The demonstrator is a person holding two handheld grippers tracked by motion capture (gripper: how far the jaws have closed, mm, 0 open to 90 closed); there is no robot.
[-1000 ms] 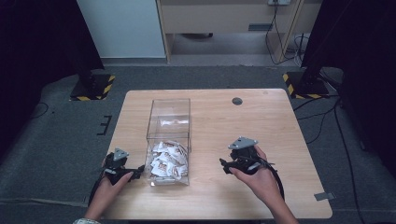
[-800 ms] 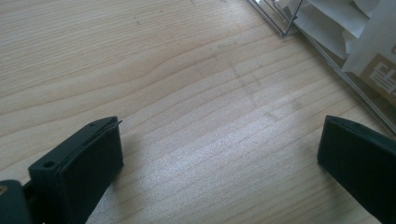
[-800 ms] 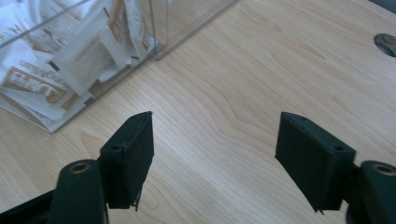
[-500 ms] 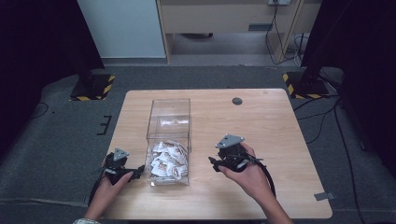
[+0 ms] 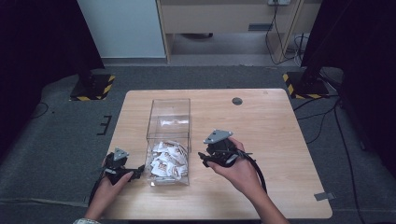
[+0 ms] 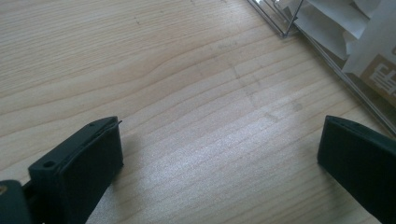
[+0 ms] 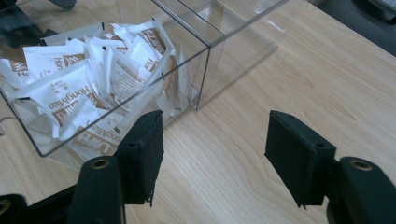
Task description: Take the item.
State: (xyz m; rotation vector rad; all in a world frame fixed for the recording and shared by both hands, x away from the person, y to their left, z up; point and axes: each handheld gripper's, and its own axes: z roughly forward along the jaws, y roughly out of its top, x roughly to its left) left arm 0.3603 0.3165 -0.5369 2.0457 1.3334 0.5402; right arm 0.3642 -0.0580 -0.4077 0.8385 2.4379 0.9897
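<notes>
Wooden table point(image 5: 280, 140); clear box point(image 5: 169, 126) walls blur sachets point(image 5: 166, 161).

The pale wooden bench point(image 5: 280, 140) shows fine brown grain lines. The clear plastic rectangular box point(image 5: 169, 122) holds white paper sachets point(image 5: 166, 161) printed with brown letters and brown squares. The left black tool point(image 5: 135, 171) and the right black tool point(image 5: 204, 157) each carry a grey plate. The floor carpet point(image 5: 56, 135) is dark grey; the far stands have yellow-black stripes.
</notes>
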